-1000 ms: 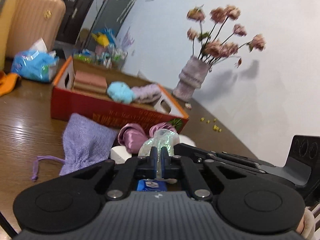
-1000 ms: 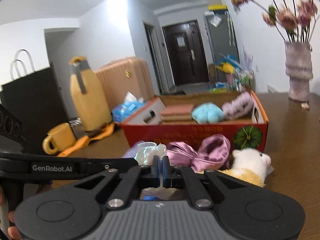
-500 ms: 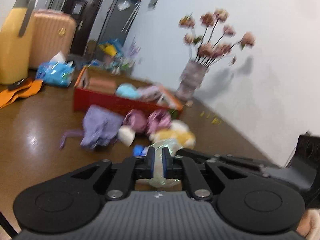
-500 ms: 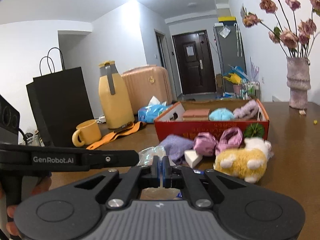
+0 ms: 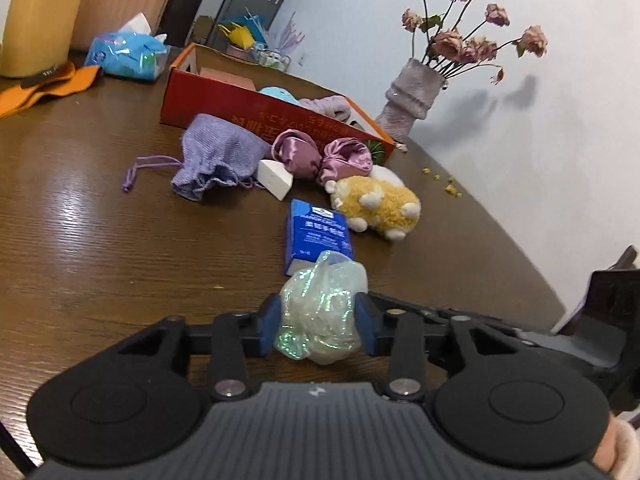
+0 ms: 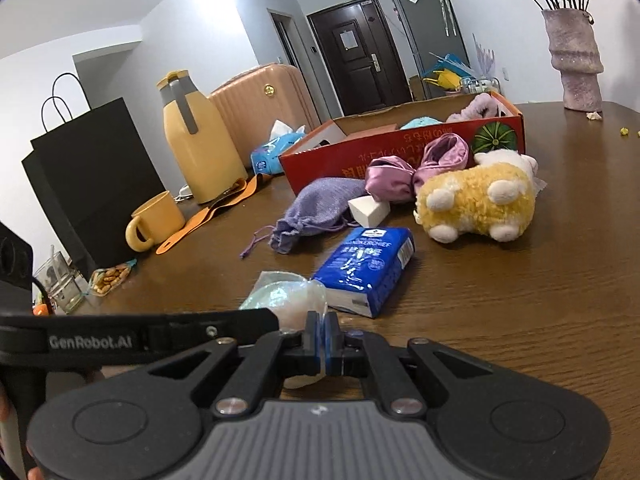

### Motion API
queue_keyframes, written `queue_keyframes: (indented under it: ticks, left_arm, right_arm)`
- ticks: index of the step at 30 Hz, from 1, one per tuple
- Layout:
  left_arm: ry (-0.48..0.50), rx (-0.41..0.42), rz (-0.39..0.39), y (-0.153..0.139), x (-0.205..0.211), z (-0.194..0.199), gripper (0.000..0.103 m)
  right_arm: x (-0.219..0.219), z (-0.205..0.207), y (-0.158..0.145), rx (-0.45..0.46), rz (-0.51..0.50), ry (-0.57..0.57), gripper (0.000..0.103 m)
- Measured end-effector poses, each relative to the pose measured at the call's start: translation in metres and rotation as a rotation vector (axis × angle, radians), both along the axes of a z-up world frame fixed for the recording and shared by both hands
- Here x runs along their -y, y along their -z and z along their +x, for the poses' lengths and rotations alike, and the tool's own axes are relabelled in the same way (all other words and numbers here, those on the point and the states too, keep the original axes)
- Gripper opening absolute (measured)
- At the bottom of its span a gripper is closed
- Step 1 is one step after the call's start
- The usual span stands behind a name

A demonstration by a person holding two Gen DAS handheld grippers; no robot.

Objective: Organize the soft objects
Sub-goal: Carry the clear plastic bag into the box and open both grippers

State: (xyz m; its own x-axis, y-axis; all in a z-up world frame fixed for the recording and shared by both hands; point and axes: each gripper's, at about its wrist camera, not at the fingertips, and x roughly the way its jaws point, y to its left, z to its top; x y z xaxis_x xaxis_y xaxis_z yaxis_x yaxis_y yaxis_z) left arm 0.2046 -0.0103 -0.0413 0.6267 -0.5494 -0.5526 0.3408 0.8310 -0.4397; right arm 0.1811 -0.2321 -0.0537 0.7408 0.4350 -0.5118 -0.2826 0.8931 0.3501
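A: What are the left tongs [image 5: 319, 318] doing?

B: They are spread partway, with a crumpled shiny plastic bag [image 5: 320, 312] sitting between the two blue pads [image 5: 269, 322]. It touches both pads, so they look to be clamping it loosely, low over the wooden surface [image 5: 100, 240].

A: And the right tongs [image 6: 322, 342]?

B: Pressed together. A thin edge of the same bag [image 6: 294, 300] seems caught between them, though it is hard to be sure from that view.

A: Where are the other soft things?

B: A blue tissue pack [image 5: 316, 236] lies just beyond the bag. Past it a yellow plush toy [image 5: 376, 206] lies on its side, next to a pink satin bow [image 5: 320, 156], a white wedge sponge [image 5: 276, 178] and a purple drawstring pouch [image 5: 216, 158].

A: And the box?

B: The red cardboard box [image 5: 256, 116] stands behind them, with a light blue fluffy item [image 5: 278, 94] and a mauve one [image 5: 326, 104] inside.
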Motion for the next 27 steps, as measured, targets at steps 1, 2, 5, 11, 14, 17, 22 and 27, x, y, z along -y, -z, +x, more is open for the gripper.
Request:
queue_keyframes:
  ticks: [1, 2, 5, 11, 14, 17, 22, 27]
  left_arm:
    - [0.002, 0.005, -0.006, 0.000, 0.000, -0.001, 0.026]
    - [0.005, 0.008, -0.012, 0.000, 0.000, -0.001, 0.025]
    - [0.003, 0.008, -0.023, 0.001, -0.001, -0.001, 0.021]
    - [0.008, 0.063, -0.064, -0.021, -0.007, 0.003, 0.019]
    - [0.020, 0.133, -0.077, -0.047, -0.008, 0.022, 0.019]
    - [0.034, 0.195, -0.076, -0.074, -0.008, 0.067, 0.019]
    - [0.004, 0.221, -0.024, -0.100, -0.005, 0.175, 0.019]
    - [-0.048, 0.132, 0.094, -0.086, 0.002, 0.280, 0.019]
  right_arm:
    - [0.000, 0.001, 0.001, -0.002, 0.002, -0.001, 0.002]
    - [0.000, 0.001, 0.001, -0.005, 0.003, -0.001, 0.002]
    - [-0.001, 0.002, 0.002, -0.006, 0.002, -0.002, 0.002]
    - [-0.001, 0.003, -0.020, 0.054, 0.011, -0.012, 0.002]
    - [-0.002, 0.022, -0.045, 0.126, -0.012, -0.031, 0.002]
    - [-0.007, 0.062, -0.072, 0.198, -0.071, -0.047, 0.002]
    - [-0.016, 0.173, -0.102, 0.205, -0.092, -0.048, 0.002]
    - [-0.036, 0.298, -0.086, 0.053, -0.116, -0.041, 0.002]
